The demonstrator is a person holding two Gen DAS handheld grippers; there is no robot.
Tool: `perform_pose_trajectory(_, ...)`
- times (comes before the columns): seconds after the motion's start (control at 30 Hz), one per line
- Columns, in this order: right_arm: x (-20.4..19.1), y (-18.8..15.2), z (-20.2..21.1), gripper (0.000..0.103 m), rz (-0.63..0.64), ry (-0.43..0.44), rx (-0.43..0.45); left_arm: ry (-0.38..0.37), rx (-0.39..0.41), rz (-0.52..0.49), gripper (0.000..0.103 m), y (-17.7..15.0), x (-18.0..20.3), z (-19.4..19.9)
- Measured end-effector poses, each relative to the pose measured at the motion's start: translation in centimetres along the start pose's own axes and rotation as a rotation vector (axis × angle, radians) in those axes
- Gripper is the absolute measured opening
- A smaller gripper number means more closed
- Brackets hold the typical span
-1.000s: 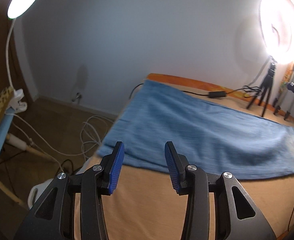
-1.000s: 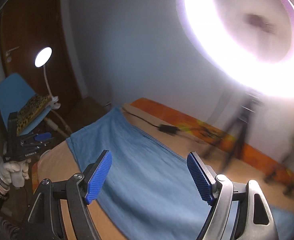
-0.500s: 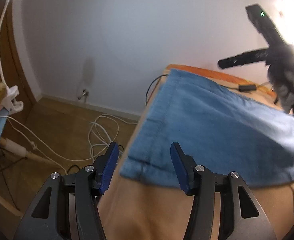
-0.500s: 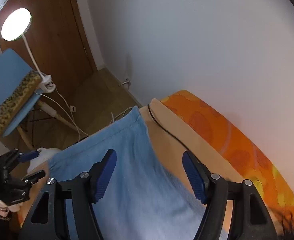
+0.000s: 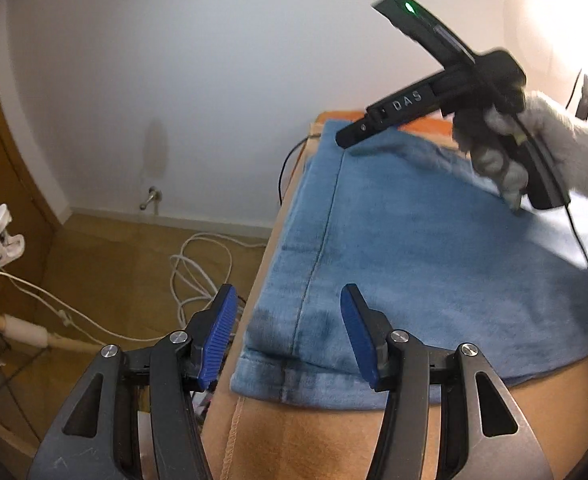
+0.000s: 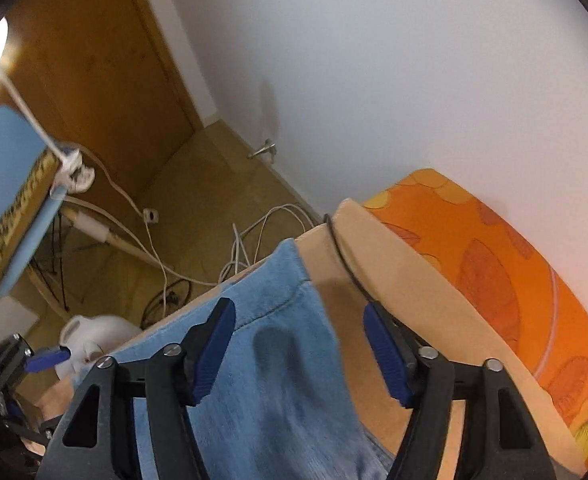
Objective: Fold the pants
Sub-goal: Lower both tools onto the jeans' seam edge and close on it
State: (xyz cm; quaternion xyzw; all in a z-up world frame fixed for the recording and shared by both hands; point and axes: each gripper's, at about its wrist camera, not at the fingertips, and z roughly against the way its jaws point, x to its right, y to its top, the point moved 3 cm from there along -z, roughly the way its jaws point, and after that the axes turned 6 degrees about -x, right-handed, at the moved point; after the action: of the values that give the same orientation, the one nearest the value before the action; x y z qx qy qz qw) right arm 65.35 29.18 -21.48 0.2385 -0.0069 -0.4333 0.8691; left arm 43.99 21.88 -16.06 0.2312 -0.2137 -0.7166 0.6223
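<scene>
Both hand-held grippers, left (image 5: 287,332) and right (image 6: 298,350), have been lowered, spread wide, over the pants' (image 5: 414,264) hem corners on the bed (image 6: 406,280); probably pre-grasp, closing needed next.

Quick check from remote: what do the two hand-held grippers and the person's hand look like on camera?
Each hand-held gripper, left and right, has black skeletal arms with triangular cutouts, silver pivot screws and ribbed blue finger pads. Seen from the left wrist, the right unit's black body reads "DAS", shows a green LED and trails a thin black cable. The right hand wears a whitish knit glove.
</scene>
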Motion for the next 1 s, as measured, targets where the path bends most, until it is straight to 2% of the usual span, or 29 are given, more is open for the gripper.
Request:
perform_pose_trajectory(0.07, -0.4, 0.0, -0.2, 0.048, 0.025, -0.018, -0.008, -0.007, -0.021, -0.009, 0.053, -0.4, 0.0, -0.5)
perform_pose_trajectory(0.1, -0.5, 0.0, -0.3, 0.044, 0.025, -0.022, -0.011, -0.016, -0.039, -0.009, 0.053, -0.5, 0.0, -0.7)
perform_pose_trajectory(0.17, -0.2, -0.1, -0.2, 0.038, 0.014, -0.035, -0.002, -0.037, -0.026, 0.011, 0.052, -0.3, -0.4, -0.4)
perform_pose_trajectory(0.23, -0.2, -0.2, 0.0, 0.031, 0.011, -0.034, 0.010, -0.045, -0.015, 0.014, 0.042, -0.3, -0.5, -0.2)
perform_pose_trajectory(0.3, -0.1, -0.2, 0.4, 0.024, 0.020, -0.041, 0.016, -0.045, -0.010, 0.014, 0.025, -0.3, -0.5, -0.3)
perform_pose_trajectory(0.33, -0.2, -0.3, 0.6, 0.023, 0.032, -0.048, 0.017, -0.050, -0.008, 0.014, 0.021, -0.3, -0.6, -0.4)
perform_pose_trajectory(0.43, -0.5, -0.2, 0.8, 0.019, 0.061, -0.076, 0.014, -0.061, -0.010, 0.022, 0.019, -0.3, -0.8, -0.6)
perform_pose_trajectory(0.47, -0.4, -0.1, 0.7, 0.019, 0.063, -0.078, 0.010, -0.066, -0.011, 0.026, 0.015, -0.3, -0.9, -0.7)
perform_pose_trajectory(0.5, -0.4, -0.1, 0.6, 0.014, 0.065, -0.083, 0.011, -0.070, -0.017, 0.029, 0.006, -0.3, -1.1, -1.0)
perform_pose_trajectory(0.57, -0.7, 0.0, 0.3, 0.007, 0.070, -0.098, 0.014, -0.070, -0.017, 0.024, 0.006, -0.3, -1.0, -0.9)
perform_pose_trajectory(0.73, -0.8, -0.1, 0.3, 0.004, 0.092, -0.130, 0.031, -0.058, 0.001, 0.005, 0.004, -0.3, -0.6, -0.4)
perform_pose_trajectory(0.8, -0.8, -0.1, 0.4, 0.002, 0.090, -0.137, 0.038, -0.043, 0.032, 0.001, 0.003, -0.3, -0.5, 0.2)
perform_pose_trajectory(1.0, -2.2, 0.4, 2.5, 0.000, 0.139, -0.107, 0.094, -0.073, 0.100, 0.050, 0.003, 0.0, -1.2, 2.6)
